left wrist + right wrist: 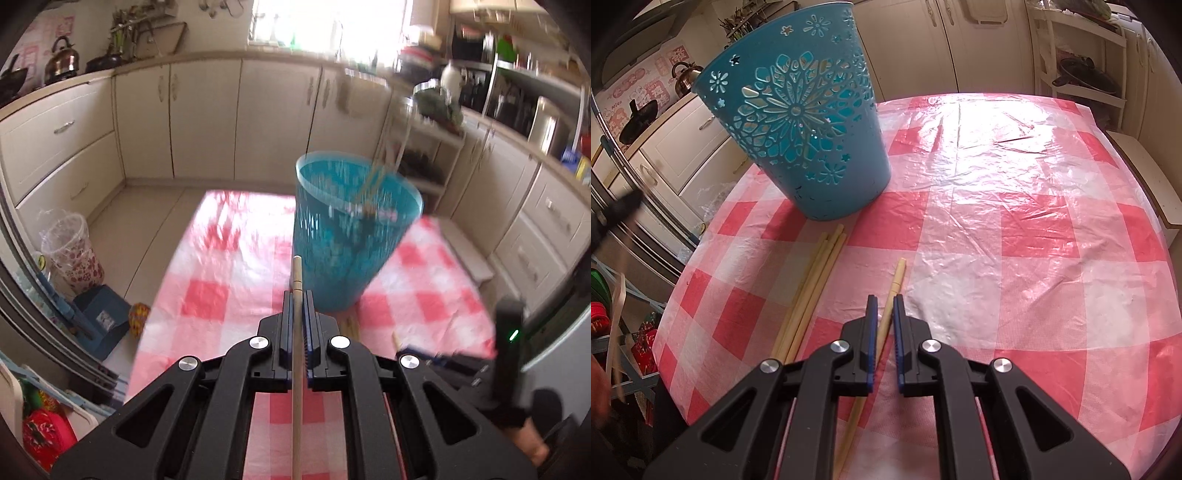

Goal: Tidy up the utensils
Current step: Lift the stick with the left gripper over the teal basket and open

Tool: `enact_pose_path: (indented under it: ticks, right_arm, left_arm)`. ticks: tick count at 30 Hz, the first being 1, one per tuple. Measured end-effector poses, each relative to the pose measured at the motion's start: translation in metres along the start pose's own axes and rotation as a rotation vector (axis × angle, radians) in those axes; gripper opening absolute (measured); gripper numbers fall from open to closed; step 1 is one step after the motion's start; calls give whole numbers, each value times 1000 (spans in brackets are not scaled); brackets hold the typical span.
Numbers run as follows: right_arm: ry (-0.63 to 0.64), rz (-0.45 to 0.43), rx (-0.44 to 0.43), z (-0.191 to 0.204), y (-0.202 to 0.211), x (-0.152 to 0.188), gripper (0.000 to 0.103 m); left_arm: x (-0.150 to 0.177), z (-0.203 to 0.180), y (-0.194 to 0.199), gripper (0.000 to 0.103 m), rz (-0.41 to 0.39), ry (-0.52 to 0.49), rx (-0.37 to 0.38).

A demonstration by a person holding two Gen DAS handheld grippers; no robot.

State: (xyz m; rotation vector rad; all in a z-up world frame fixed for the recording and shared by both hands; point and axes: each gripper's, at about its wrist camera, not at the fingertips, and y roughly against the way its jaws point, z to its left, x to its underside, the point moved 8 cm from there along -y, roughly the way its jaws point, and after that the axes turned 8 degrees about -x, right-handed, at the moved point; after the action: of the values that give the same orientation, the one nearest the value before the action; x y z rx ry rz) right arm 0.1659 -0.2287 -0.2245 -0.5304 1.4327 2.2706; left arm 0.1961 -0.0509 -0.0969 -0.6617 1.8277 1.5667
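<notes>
left claw (pixel 296 295): clamped on one chopstick (pixel 297 332), stick running straight along the fingers, tip poking just past them toward the blue basket (pixel 347 236)
right claw (pixel 885 301): nearly together around a second chopstick (pixel 886 317) lying on the checked tablecloth (pixel 1015 221); can't tell if it's pinched or just straddled
basket risk: tall, light, looks tilted; a nudge on the rim could tip it over
loose sticks (pixel 812 288): bundle lying just in front of the basket base, may roll or scatter if brushed
held stick risk: thin and smooth, could pivot in the pads and miss the opening
</notes>
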Motion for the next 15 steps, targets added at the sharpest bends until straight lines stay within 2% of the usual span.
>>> enact_pose_path:
  ticks: [7, 15]
  right_arm:
    - [-6, -1, -5, -1, 0, 0, 9]
    - [-14, -4, -25, -3, 2, -1, 14]
  left_arm:
    - [-82, -1, 41, 5, -198, 79, 58]
    - [-161, -24, 26, 5, -358, 151, 78]
